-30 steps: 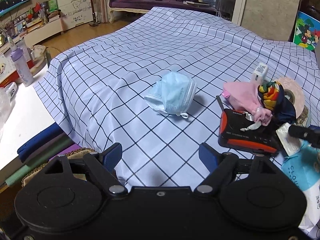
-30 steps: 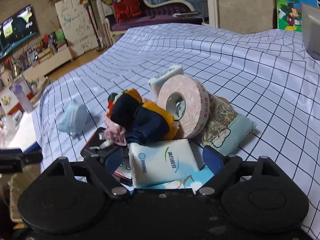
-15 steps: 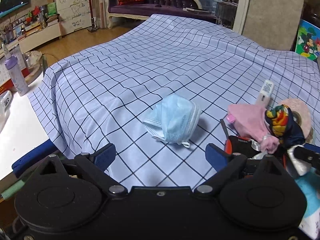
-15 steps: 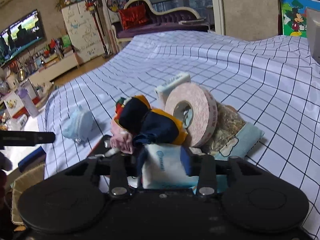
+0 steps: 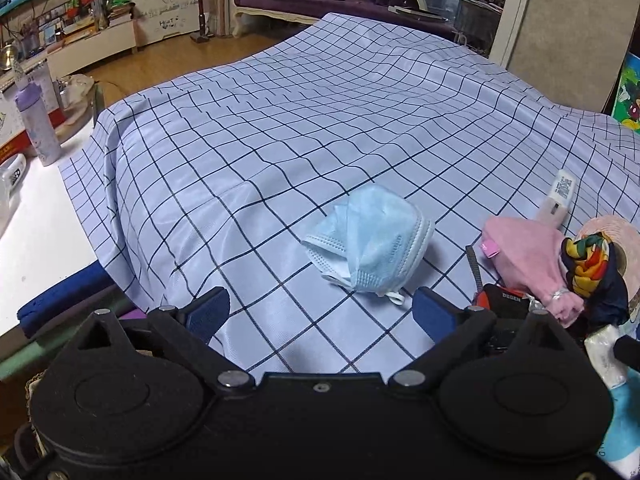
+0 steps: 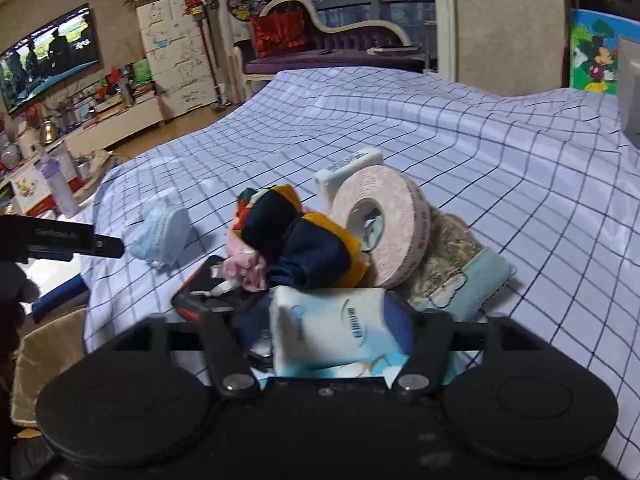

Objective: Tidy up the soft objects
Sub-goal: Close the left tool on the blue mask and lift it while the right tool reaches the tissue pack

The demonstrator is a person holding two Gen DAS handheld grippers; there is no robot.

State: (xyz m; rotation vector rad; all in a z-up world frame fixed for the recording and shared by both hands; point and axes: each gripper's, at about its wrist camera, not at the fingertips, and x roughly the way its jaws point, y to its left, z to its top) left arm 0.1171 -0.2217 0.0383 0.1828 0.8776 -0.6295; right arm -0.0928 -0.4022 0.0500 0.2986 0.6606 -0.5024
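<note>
On the checked cloth (image 5: 248, 168), my left claw (image 5: 320, 312) now sits nearer the blue mask (image 5: 370, 240) than a second ago, its jaws just widened and empty. My right claw (image 6: 320, 320), after clenching, has just been reopening around the tissue pack (image 6: 332, 328), pads apparently touching it.

Checked cloth (image 5: 280, 128), tape roll (image 6: 384, 228), purple bottle (image 5: 38, 124), television (image 6: 48, 56), red cushion (image 6: 280, 34).

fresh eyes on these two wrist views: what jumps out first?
The pile at the near edge of the checked cloth: a pink tape roll on edge, a navy-and-orange fabric bundle left of it, a tissue pack between the right gripper's jaws. Left of it a blue face mask lies alone.
</note>
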